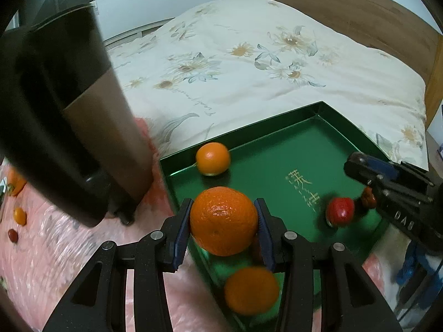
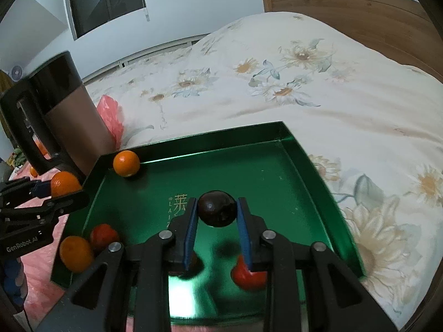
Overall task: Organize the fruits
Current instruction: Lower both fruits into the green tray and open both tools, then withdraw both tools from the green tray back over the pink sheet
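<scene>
Orange [image 1: 223, 220] clamped between left jaws; dark fruit [image 2: 216, 208] clamped between right jaws.

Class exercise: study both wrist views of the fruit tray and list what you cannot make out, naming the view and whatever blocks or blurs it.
- Left wrist view: the orange in the green tray is motion-blurred.
- Left wrist view: the black-and-brown jug hides the pink cloth behind it.
- Right wrist view: the red fruit is half hidden by the right gripper.
- Right wrist view: the dark round fruit is too dim to identify.
</scene>
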`<action>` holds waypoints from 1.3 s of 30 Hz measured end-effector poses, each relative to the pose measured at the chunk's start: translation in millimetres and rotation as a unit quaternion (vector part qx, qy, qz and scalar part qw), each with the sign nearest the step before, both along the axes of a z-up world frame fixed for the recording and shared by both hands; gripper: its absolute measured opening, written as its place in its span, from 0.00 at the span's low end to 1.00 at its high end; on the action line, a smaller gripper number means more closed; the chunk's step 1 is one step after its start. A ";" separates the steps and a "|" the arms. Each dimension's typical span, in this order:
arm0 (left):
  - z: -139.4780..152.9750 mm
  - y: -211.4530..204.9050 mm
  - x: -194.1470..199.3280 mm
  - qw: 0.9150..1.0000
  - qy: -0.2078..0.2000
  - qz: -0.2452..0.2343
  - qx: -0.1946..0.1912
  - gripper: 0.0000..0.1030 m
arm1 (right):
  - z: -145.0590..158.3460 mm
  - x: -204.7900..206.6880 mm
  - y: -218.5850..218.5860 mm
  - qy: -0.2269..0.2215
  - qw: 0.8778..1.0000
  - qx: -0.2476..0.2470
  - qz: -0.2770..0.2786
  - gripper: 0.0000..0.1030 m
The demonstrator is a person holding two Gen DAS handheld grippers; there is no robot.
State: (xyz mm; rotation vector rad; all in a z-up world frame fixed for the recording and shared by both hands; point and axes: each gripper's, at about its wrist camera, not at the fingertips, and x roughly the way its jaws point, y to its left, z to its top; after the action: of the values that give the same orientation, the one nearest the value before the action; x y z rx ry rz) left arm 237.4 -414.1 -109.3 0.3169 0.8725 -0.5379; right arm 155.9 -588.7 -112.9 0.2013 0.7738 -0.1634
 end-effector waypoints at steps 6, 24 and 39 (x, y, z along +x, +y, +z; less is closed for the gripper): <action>-17.6 -14.3 8.9 1.000 0.013 -0.001 0.008 0.37 | -14.1 12.9 3.6 0.017 1.000 -0.012 0.007 0.18; -33.6 -20.4 8.7 0.999 0.035 -0.008 0.028 0.38 | -20.2 16.9 7.2 0.036 0.999 -0.029 0.006 0.58; 3.7 6.5 -9.0 1.000 0.001 0.007 0.006 0.58 | 11.5 -1.2 27.1 0.015 0.999 -0.047 0.002 0.85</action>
State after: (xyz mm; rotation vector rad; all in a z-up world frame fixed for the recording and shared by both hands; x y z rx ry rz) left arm 228.4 -407.6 -105.6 0.3212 0.8792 -0.5203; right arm 154.7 -561.5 -101.4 0.1088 0.7948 -0.1985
